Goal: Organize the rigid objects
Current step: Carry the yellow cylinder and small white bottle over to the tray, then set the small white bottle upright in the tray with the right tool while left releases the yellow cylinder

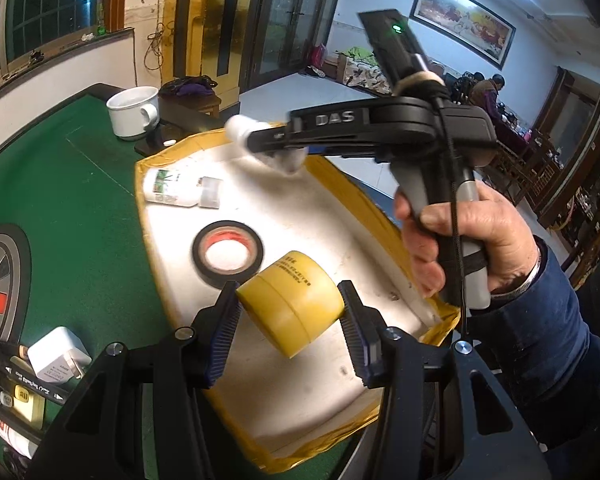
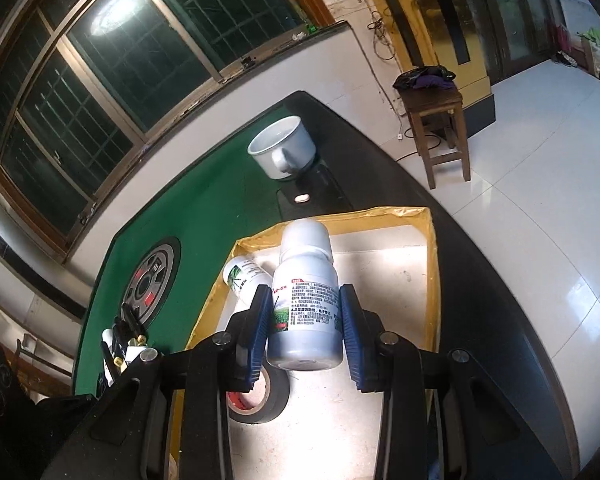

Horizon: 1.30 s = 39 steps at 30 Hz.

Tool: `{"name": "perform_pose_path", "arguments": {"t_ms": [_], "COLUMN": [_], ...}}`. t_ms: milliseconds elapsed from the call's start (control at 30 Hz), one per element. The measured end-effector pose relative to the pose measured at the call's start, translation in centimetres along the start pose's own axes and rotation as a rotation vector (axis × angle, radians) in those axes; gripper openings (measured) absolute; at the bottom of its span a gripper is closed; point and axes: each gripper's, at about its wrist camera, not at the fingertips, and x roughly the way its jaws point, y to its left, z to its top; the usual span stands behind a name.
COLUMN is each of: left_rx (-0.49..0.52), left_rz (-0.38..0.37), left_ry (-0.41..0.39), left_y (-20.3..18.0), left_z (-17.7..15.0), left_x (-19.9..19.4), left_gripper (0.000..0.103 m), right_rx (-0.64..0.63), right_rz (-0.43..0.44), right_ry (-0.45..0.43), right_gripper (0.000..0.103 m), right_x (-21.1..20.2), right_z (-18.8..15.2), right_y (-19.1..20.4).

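Yellow jar [image 1: 290, 306] gripped by left gripper [image 1: 290, 312] — above tray [image 1: 380, 208], rim near

Two white bottles: one [image 2: 305, 300] held in a gripper, one [image 1: 182, 188] lying at the tray's ten o'clock corner. One yellow jar [image 1: 292, 304], one roll of black tape [image 1: 228, 250], one tray [image 1: 152, 168], one white mug [image 1: 134, 112], one white charger [image 1: 60, 354].

I'm in a home living room: green mahjong table [image 1: 72, 184], framed painting [image 1: 462, 20], wooden stool [image 2: 436, 120], tiled floor [image 2: 540, 160].
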Motion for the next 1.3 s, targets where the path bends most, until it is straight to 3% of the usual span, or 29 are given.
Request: {"name": "perform_pose_path", "arguments": {"t_ms": [167,300,600,967,1300], "left_rx": [-0.018,-0.024,-0.022,-0.071,-0.029], "left_rz": [0.013,0.010,0.020,0.066,0.103], "left_ry": [0.008,0.018,0.062,0.072,0.067], "left_y": [0.6,0.7,0.9,1.6,0.8], "left_z": [0.5,1.5,3.8,3.8,3.6], "left_x": [0.9,2.1,6.3,8.4,8.1], "left_gripper": [0.047,0.047,0.047,0.047,0.047], "right_rx": [-0.030,-0.040,-0.032,-0.070,-0.108], "right_rz": [0.002,-0.041,-0.099,-0.155,-0.175], "right_ry": [0.066,0.092,0.158,0.188,0.198], "right_gripper": [0.031,0.031,0.031,0.031,0.031], "right_x": [2.8,2.2,3.2,3.8,4.3], "right_z": [1.0,1.1,1.8,2.4,2.3], "right_y": [1.8,2.1,0.4,1.0,1.5]}}
